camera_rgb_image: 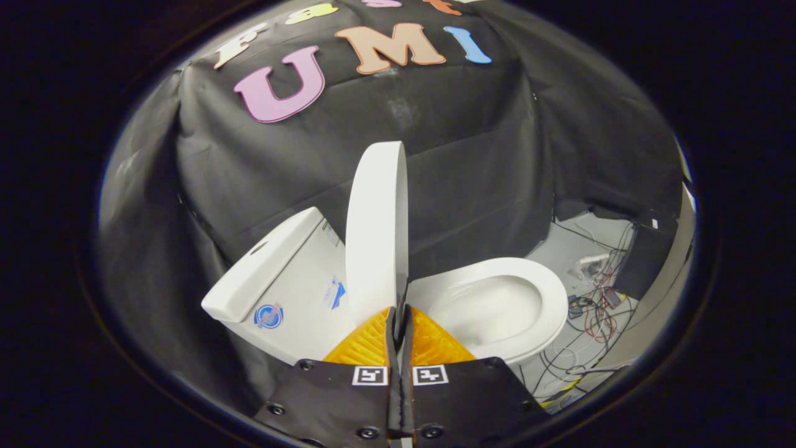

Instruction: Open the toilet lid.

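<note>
One white toilet (497,311) stood in front of the black cloth wall (261,174). Its tank (280,280) was on one side and its open bowl on the other. The toilet lid (375,230) stood straight up between them, just ahead of the gripper (398,311). The jaws were almost closed, pinching the lid's thin bottom edge. Some wires (591,317) lay on the floor past the bowl.

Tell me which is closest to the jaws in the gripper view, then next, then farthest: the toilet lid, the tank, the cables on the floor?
1. Toilet lid: upright, its edge right at the gripper's closed jaws.
2. Tank: behind the lid.
3. Cables: on the floor past the bowl.
</note>
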{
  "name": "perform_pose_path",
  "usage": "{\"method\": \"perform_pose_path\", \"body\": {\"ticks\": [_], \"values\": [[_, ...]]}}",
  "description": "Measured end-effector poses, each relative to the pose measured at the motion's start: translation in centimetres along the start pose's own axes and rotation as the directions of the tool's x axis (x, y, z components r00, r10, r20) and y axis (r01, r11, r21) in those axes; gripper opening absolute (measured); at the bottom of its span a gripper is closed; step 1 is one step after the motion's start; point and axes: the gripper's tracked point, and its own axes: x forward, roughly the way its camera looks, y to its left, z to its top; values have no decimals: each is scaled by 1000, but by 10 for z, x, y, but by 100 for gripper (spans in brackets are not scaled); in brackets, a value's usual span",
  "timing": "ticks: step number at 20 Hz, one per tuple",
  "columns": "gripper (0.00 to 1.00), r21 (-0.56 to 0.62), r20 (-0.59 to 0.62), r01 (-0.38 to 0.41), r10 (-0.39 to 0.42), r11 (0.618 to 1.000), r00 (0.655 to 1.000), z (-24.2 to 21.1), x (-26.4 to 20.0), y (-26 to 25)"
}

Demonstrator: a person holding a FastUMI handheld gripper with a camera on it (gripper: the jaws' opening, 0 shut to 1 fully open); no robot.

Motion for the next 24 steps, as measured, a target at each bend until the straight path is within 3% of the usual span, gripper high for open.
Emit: {"method": "perform_pose_path", "body": {"ticks": [24], "values": [[1,-162,13,-87,91,983,996,-8,8,98]]}}
